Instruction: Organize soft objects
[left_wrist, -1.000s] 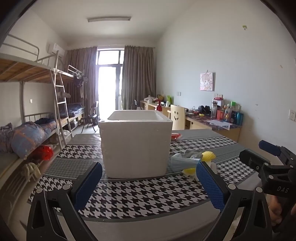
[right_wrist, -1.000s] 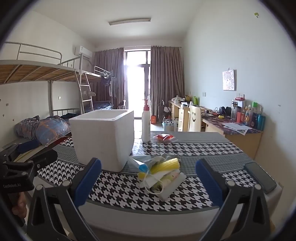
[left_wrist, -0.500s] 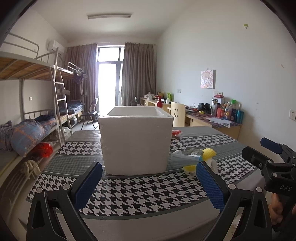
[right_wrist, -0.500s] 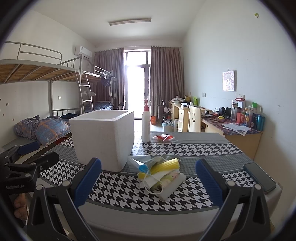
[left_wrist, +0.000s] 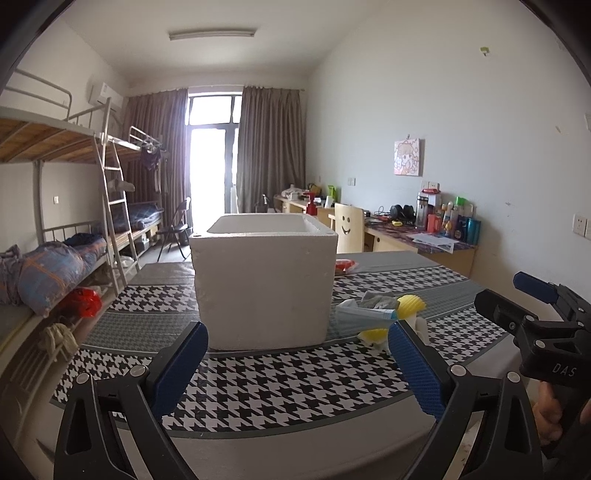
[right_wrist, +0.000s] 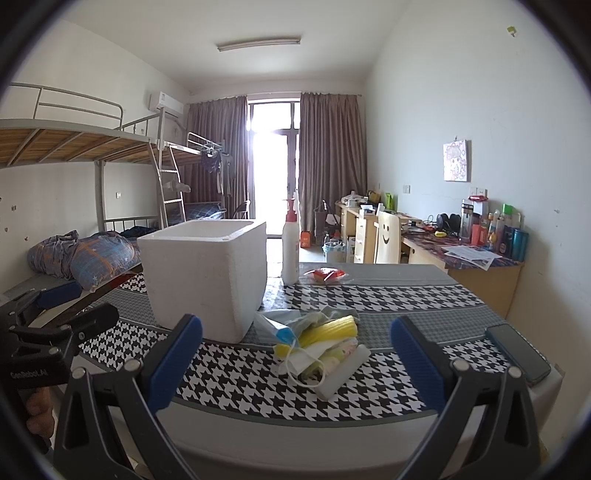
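A white foam box (left_wrist: 264, 278) (right_wrist: 207, 273), open at the top, stands on the houndstooth table (left_wrist: 280, 387) (right_wrist: 406, 295). To its right lies a pile of soft things (right_wrist: 317, 343) (left_wrist: 376, 317): yellow sponges, face masks, cloths and a white foam block. My left gripper (left_wrist: 295, 365) hangs open over the near table edge, facing the box. Near that same edge, my right gripper (right_wrist: 295, 354) is open and faces the pile. Both hold nothing. Each gripper also shows at the side of the other's view, the right gripper (left_wrist: 532, 299) and the left gripper (right_wrist: 74, 306).
A white spray bottle (right_wrist: 290, 245) and a red packet (right_wrist: 325, 275) stand behind the box. A dark phone (right_wrist: 517, 352) lies at the table's right edge. Bunk beds (right_wrist: 74, 147) line the left wall, cluttered desks (right_wrist: 461, 243) the right.
The left gripper has risen a little and the box's opening now shows more. The right gripper has hardly moved. Nothing was taken hold of.
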